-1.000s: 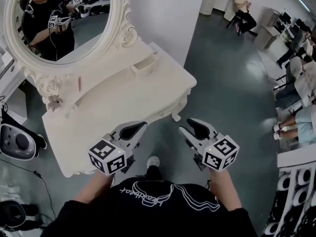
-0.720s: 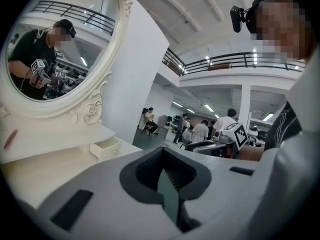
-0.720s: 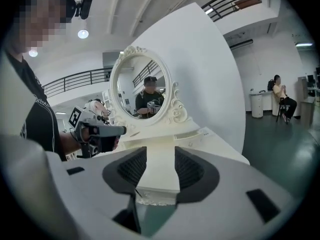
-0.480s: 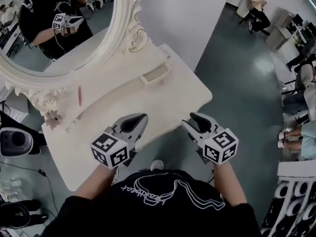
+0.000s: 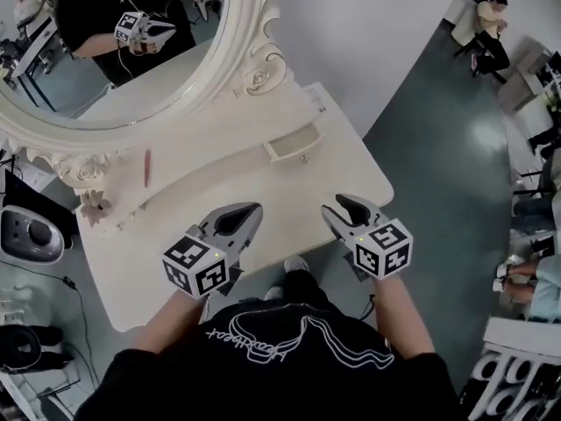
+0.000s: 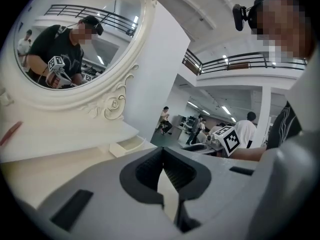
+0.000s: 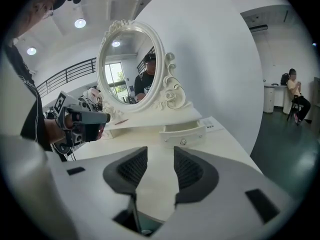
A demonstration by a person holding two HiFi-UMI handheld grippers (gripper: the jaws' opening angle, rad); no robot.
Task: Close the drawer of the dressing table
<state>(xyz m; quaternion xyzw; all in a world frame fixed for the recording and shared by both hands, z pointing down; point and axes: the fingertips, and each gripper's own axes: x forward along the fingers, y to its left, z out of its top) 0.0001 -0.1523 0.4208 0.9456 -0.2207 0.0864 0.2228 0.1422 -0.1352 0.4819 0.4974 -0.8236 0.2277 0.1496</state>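
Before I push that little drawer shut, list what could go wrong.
1. The right gripper is open, and the drawer has a small knob on its front. A jaw could catch on the knob rather than push the front flat.
2. The drawer is wide and shallow, so a push near one end may skew and jam it.
3. The carved mirror frame stands close behind the drawer, so an overshoot might strike it.
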